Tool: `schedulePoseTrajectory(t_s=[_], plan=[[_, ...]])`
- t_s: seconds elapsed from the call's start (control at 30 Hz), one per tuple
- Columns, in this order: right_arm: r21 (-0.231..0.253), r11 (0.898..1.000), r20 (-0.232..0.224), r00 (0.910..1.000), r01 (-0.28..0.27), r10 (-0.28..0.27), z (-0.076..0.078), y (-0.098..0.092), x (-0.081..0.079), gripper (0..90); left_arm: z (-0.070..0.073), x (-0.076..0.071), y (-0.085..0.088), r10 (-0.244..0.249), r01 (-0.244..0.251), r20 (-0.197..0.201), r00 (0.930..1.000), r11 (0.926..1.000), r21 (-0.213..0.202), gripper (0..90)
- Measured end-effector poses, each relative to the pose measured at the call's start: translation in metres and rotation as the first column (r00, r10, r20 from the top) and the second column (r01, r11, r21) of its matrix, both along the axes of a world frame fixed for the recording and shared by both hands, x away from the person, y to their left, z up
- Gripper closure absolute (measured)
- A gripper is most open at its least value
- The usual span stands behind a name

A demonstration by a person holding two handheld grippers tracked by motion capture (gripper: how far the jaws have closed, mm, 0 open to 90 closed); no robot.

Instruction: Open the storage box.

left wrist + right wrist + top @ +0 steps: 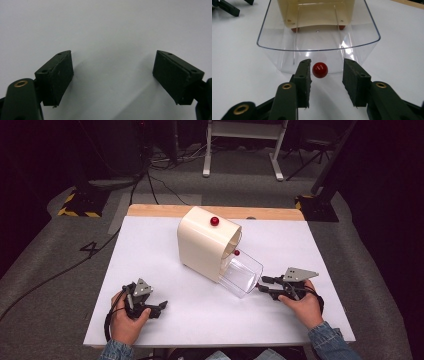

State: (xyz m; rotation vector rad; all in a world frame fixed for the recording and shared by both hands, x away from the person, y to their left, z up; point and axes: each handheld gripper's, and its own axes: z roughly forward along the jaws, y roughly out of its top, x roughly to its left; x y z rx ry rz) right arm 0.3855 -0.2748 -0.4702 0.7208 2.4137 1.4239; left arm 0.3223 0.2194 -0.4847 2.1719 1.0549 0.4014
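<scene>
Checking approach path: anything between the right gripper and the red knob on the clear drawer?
Nothing visible. The right gripper is open with the drawer's red knob between its jaws, which are not touching it.

Cream housing (205,245) with pulled-out clear drawer (242,272) stands mid-table, between both hands. Red knob (320,70) sits between right gripper's (265,285) parted jaws. Bare white tabletop (150,255) ahead of left gripper (162,307).
</scene>
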Motion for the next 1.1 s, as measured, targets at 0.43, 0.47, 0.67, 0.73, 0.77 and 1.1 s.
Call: schedulePoseTrajectory(t_s=[0.43, 0.47, 0.67, 0.73, 0.77, 1.1], plan=[[0.060, 0.997, 0.044, 0.9982, 0.038, -0.040, 0.035, -0.010, 0.000, 57.8, 0.000, 0.000, 0.000, 0.000, 0.000, -0.001, 1.0000, 1.0000, -0.001, 17.0], [0.064, 0.997, 0.048, 0.9982, 0.032, -0.036, 0.040, -0.009, 0.000, 57.8, 0.000, 0.000, 0.000, 0.002, -0.002, -0.002, 1.0000, 1.0000, -0.003, 17.0], [0.082, 0.997, 0.088, 0.9960, 0.004, -0.011, 0.066, 0.004, 0.003, 58.0, 0.000, 0.000, 0.000, 0.002, -0.002, -0.002, 1.0000, 1.0000, -0.005, 17.0], [0.081, 0.997, 0.100, 0.9950, -0.007, -0.001, 0.074, 0.010, 0.004, 58.0, 0.000, 0.000, 0.000, 0.000, 0.000, 0.001, 1.0000, 1.0000, 0.001, 17.0], [0.084, 0.996, 0.106, 0.9943, -0.016, 0.007, 0.078, 0.013, 0.005, 58.1, 0.000, 0.000, 0.000, 0.000, 0.000, 0.001, 1.0000, 1.0000, 0.000, 17.0], [0.086, 0.994, 0.134, 0.9891, -0.073, 0.061, 0.097, 0.047, 0.019, 59.9, 0.000, 0.000, 0.000, 0.000, 0.000, 0.002, 1.0000, 1.0000, 0.000, 17.0]])
